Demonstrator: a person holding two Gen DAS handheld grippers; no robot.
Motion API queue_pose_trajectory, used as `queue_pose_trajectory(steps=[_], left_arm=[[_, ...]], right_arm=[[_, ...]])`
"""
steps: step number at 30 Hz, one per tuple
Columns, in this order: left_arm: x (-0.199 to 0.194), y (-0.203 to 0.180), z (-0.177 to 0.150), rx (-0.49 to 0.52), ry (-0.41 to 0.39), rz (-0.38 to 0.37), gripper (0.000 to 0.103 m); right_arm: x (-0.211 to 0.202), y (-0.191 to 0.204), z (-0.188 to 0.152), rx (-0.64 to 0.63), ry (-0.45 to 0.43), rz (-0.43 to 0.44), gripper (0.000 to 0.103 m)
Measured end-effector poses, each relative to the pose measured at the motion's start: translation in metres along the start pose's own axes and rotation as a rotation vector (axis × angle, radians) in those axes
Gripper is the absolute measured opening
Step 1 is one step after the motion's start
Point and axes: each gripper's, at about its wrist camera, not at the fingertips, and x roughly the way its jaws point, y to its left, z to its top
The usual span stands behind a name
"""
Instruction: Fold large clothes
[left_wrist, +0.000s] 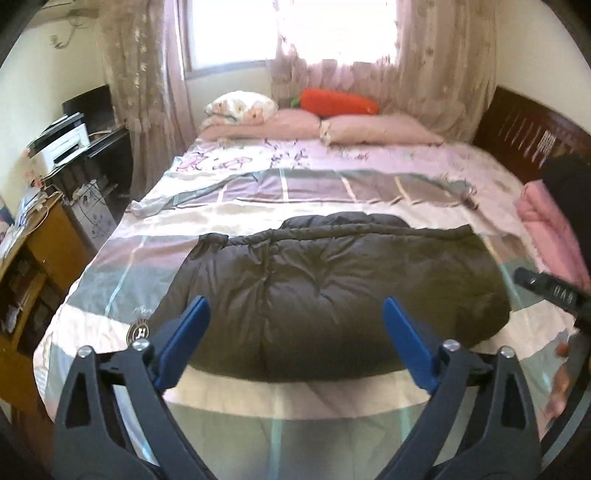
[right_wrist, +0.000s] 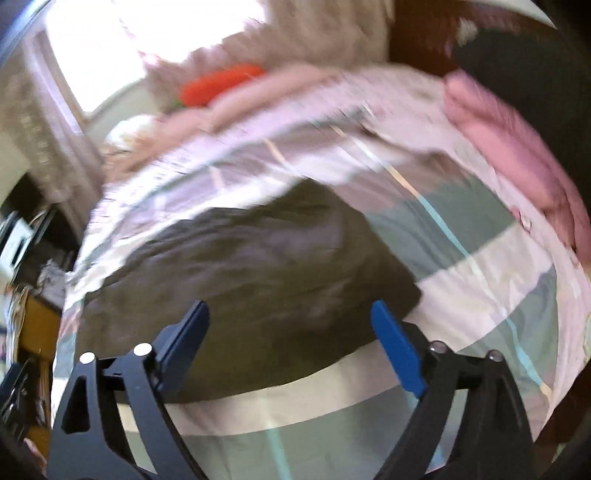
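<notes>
My left gripper (left_wrist: 295, 321) hangs level above the foot of the bed (left_wrist: 110, 280), aimed toward 12 o'clock at the pillows (left_wrist: 376, 129) and window (left_wrist: 236, 29). Its jaws stand wide apart, holding and touching nothing; the blue fingers (left_wrist: 188, 332) frame the near part of the coat. My right gripper (right_wrist: 291, 325) is rolled clockwise, so the bed in its view slants from 8 to 2 o'clock; that view is motion-blurred. Its jaws are likewise spread wide and empty. In the left wrist view its black body (left_wrist: 550, 291) enters at 3 o'clock, with my right hand (left_wrist: 561, 384) beneath it.

The dark padded coat (left_wrist: 332, 295) lies flat on the striped bedcover (left_wrist: 207, 214), centred near the foot edge. Its long axis runs from 9 to 3 o'clock across the bed; a rounded hood or collar part bulges toward 12 o'clock. In the right wrist view the coat (right_wrist: 240, 266) sits at centre-left. A pink garment (left_wrist: 550, 221) is heaped at the bed's right edge, apart from the coat. An orange carrot cushion (left_wrist: 340, 101) rests on the pillows.
</notes>
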Motion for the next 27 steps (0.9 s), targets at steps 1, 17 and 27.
queue_pose_trajectory(steps=[1, 17, 27], left_arm=[[-0.009, 0.0, -0.004, -0.008, -0.018, 0.009, 0.099], [-0.086, -0.012, -0.044, 0.017, -0.216, 0.04, 0.101], [-0.084, -0.017, -0.048, 0.038, -0.202, 0.038, 0.101]], right_arm=[[-0.01, 0.015, -0.006, -0.045, -0.031, 0.002, 0.092], [-0.065, 0.061, -0.059, -0.247, -0.192, -0.043, 0.102], [-0.052, 0.072, -0.071, -0.3, -0.167, -0.054, 0.102]])
